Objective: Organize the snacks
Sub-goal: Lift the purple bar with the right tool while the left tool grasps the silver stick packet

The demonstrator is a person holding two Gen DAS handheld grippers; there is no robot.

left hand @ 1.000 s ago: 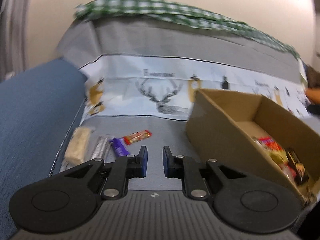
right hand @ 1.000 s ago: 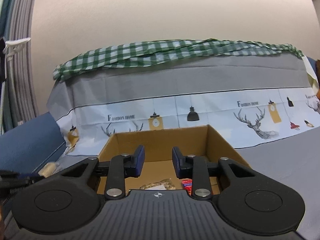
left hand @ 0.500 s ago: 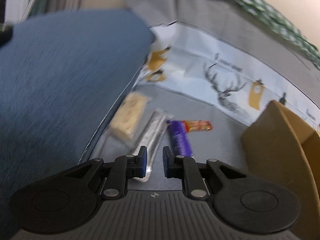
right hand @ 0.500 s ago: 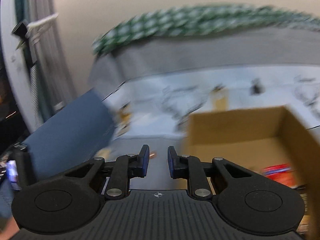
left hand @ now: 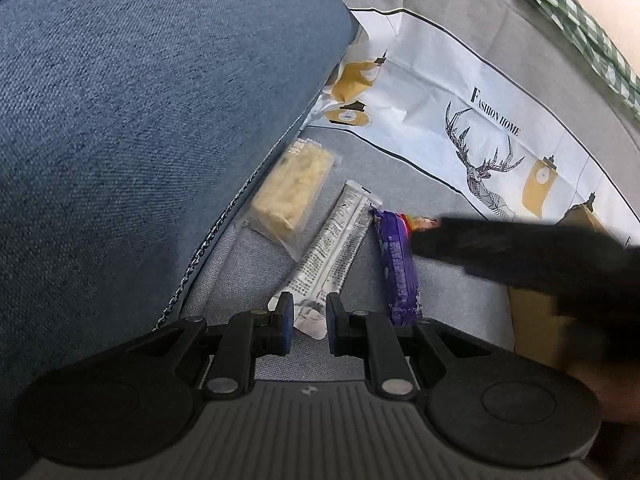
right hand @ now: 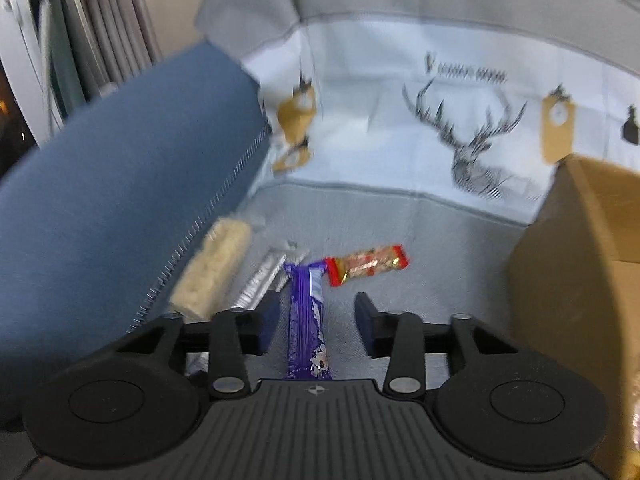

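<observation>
Left gripper sits at the bottom centre of its view, jaws drawn nearly together and gripping nothing; the lower end of the silver bar shows through the narrow gap, lying on the grey cover below. Left of that bar lies a pale bar in clear wrap, hard against the blue cushion that fills the upper left. Right of it lies the purple bar. A dark, blurred shape — the right gripper — reaches in from the right edge, its tip over the purple bar's upper end and hiding most of the red bar. Part of a box shows at the right.

Right gripper, in its own view (blurred), is opening; the purple bar runs lengthwise between the fingers, untouched by either pad. The red bar lies just above, centre frame — the box stands at the right, the cushion at the left.
</observation>
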